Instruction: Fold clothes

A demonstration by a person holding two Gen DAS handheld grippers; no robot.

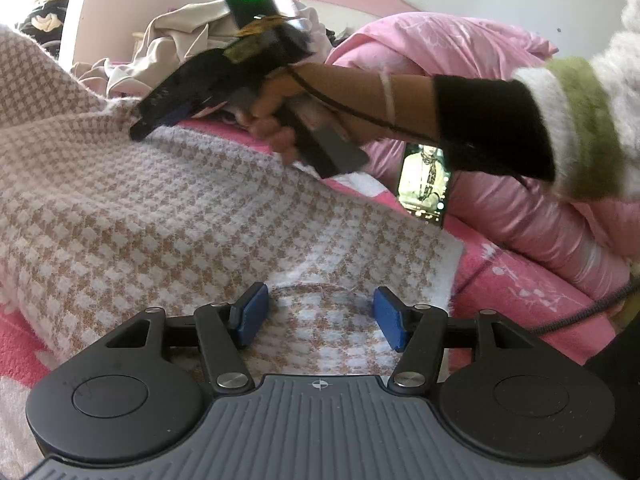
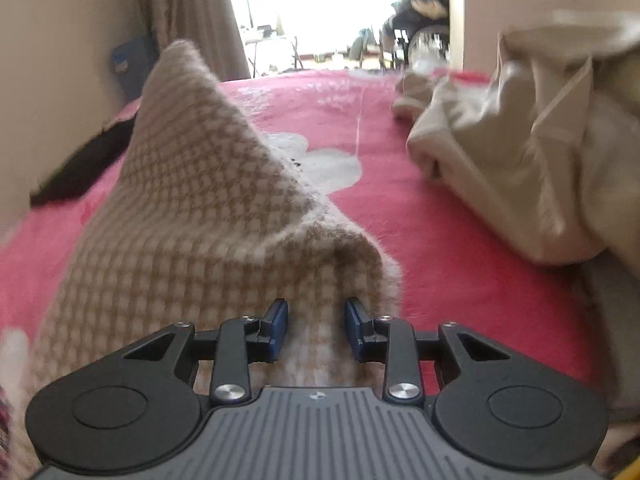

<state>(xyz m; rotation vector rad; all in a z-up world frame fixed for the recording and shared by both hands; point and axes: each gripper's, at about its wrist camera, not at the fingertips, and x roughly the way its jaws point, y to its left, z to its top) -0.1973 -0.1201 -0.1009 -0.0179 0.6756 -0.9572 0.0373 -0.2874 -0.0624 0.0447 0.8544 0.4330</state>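
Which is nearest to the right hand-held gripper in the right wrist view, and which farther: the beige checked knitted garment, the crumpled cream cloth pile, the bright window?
1. Beige checked knitted garment: between the blue pads of the right hand-held gripper.
2. Crumpled cream cloth pile: to the right, on the pink blanket.
3. Bright window: far behind the bed, top centre.

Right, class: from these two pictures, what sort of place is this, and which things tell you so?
Most likely a bedroom at home: a pink blanket covering the bed, a pink quilt bundled at its far side, and curtains beside a bright window.
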